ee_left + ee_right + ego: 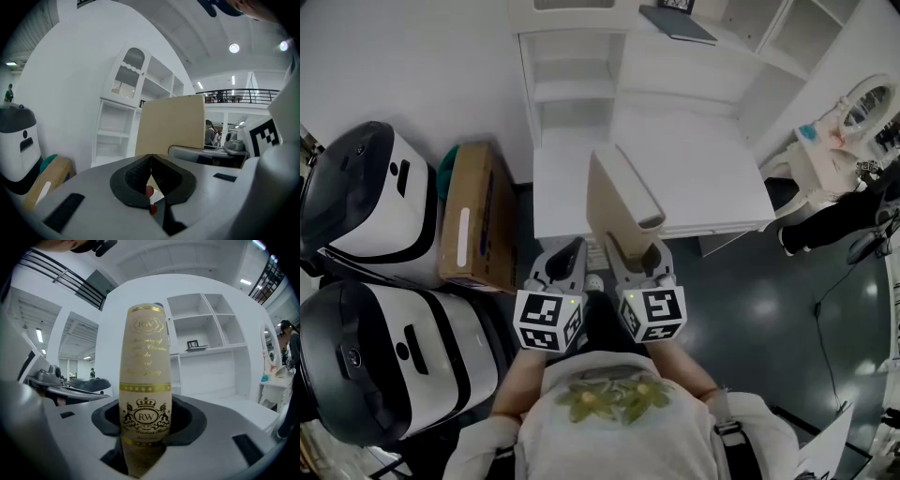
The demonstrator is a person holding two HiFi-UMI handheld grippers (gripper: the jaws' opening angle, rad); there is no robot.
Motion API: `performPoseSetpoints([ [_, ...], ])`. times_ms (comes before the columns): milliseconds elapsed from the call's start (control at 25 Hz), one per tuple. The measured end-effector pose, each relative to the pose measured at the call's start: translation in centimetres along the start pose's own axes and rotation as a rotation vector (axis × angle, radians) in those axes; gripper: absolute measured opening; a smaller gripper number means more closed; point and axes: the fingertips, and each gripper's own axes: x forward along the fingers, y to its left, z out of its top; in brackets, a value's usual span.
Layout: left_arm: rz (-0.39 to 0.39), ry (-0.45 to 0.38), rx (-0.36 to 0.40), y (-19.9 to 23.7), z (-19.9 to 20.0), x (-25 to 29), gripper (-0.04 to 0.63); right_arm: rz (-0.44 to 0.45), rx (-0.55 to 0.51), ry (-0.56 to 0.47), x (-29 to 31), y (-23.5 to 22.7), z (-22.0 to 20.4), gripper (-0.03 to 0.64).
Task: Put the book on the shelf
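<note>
Between the jaws of the right gripper [145,420] stands the book [144,357], gripped upright, spine toward the camera; it rises over the near edge of the desk [703,178], well short of the shelf [577,92]; just beside, the left gripper [151,163] is clenched on nothing.

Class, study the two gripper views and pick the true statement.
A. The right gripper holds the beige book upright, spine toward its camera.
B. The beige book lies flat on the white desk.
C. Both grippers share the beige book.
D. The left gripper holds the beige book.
A: the beige book stands clamped in the right gripper, its gold RW spine facing the camera, while the left gripper is shut on nothing.
</note>
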Motion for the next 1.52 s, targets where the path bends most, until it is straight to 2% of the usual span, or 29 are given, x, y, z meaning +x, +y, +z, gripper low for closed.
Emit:
performPoseSetpoints([
  [280, 0.007, 0.014, 0.011, 3.2, 0.8, 3.3, 0.028, -0.006, 0.01, -0.001, 4.7, -1.6, -0.1, 0.233],
  [760, 0.015, -0.004, 0.05, 7.5, 5.2, 10.2, 0.028, -0.015, 0.017, -0.036, 13.3, -5.6, 2.6, 0.233],
  [1520, 0.0, 0.0, 0.084, 10.4, 8.7, 19.5, 0.028, -0.041, 0.023, -0.075, 22.2, -11.8, 4.7, 0.233],
])
